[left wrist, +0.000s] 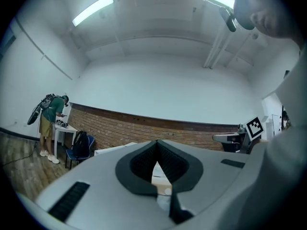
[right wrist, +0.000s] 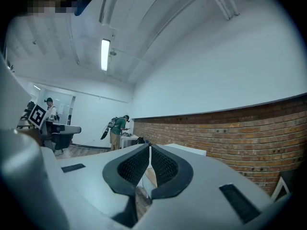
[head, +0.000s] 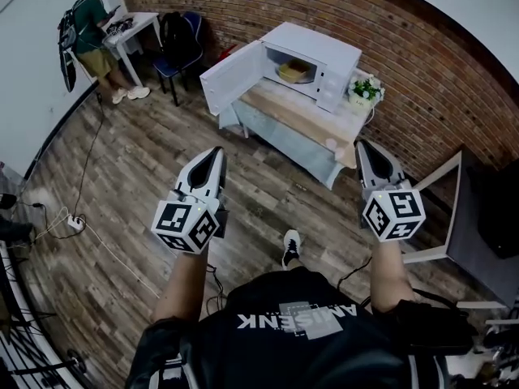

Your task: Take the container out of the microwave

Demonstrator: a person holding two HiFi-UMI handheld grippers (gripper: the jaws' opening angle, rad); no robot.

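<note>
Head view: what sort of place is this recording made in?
Probably a lab or studio room rather than a home: an open microwave on a table by a brick wall, another person at a white desk, a power strip on the floor.

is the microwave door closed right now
No, the microwave door is swung wide open, and the container shows inside the microwave.

A red brick wall [head: 349, 31] runs along the far side and meets a plain white wall [head: 32, 79] at the left corner. The floor [head: 138, 168] is grey-brown wood plank. A long table [head: 296, 118] with a pale wooden top stands by the brick. A small white table [head: 136, 24] and a blue chair [head: 180, 55] sit in the corner. Fluorescent tubes [left wrist: 93, 9] light the ceiling.
</note>
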